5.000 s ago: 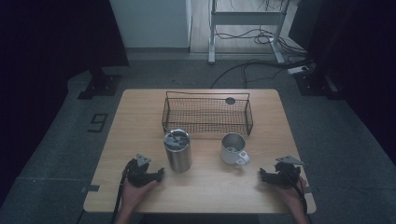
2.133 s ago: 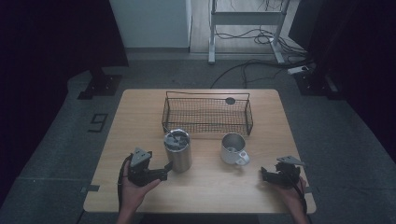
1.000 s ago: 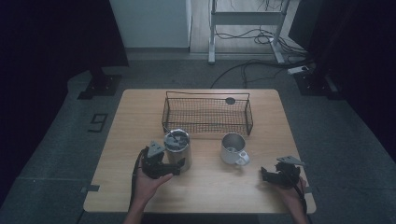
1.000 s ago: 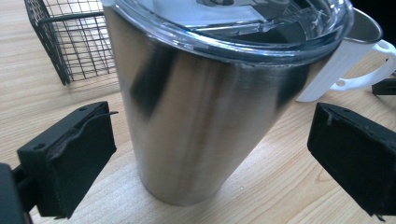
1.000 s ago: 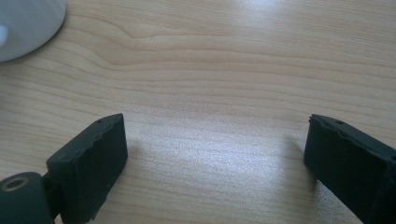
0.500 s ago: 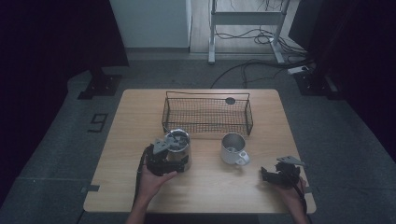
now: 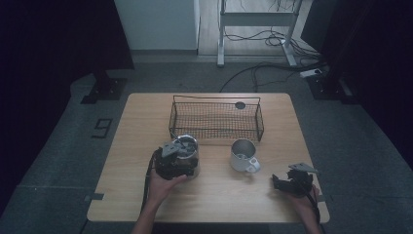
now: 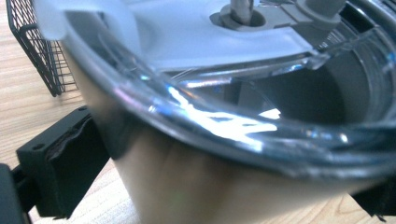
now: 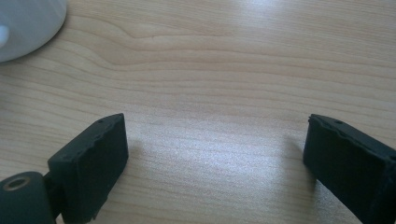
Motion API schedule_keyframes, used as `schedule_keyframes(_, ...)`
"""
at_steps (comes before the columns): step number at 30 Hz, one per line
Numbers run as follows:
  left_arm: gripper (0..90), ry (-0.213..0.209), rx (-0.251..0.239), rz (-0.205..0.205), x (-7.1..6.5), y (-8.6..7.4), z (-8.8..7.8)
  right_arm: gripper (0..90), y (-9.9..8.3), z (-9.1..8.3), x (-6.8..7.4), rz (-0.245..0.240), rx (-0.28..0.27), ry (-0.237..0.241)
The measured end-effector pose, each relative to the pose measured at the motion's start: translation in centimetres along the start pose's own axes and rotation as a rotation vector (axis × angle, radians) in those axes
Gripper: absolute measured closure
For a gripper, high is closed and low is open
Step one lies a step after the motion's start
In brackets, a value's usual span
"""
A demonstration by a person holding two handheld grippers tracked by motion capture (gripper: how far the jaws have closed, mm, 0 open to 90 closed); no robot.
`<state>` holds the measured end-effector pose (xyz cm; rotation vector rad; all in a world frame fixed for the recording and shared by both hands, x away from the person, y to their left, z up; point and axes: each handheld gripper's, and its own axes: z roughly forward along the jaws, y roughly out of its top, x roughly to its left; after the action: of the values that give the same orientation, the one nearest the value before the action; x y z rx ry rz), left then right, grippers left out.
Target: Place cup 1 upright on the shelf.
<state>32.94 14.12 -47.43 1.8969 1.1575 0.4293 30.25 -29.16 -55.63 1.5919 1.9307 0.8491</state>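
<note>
Jaws of the left tool [image 7: 181, 163] are set on either side of the steel canister [image 7: 187, 152], which stands upright on the tabletop [image 7: 214, 195] just in front of the wire basket [image 7: 216, 119]; whether the pads press on it cannot be told. Nearby to its right a metal mug [image 7: 242, 155] is seen. The right tool [image 7: 288, 184] is held apart over bare wood, well away from the canister.

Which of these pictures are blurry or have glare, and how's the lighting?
High view: dim, dark surroundings, table lit. Left gripper view: jar so close it blurs, with bright glare streaks on its rim. Right gripper view: evenly lit, wood grain sharp, soft shadows beside the right tool.
</note>
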Motion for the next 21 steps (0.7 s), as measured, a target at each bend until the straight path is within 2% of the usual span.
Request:
schedule_keyframes(7,0.0,-0.007,-0.013,-0.002,0.1,0.1,0.6,6.4,0.0,0.0,0.0,0.000,0.000,0.000)
schedule_keyframes(13,0.0,0.003,-0.033,0.027,0.0,0.1,1.3,6.4,0.0,0.0,0.0,0.000,0.000,0.000)
schedule_keyframes(21,1.0,0.049,-0.059,0.076,-0.5,0.0,2.1,6.5,0.0,0.0,0.0,0.000,0.000,0.000)
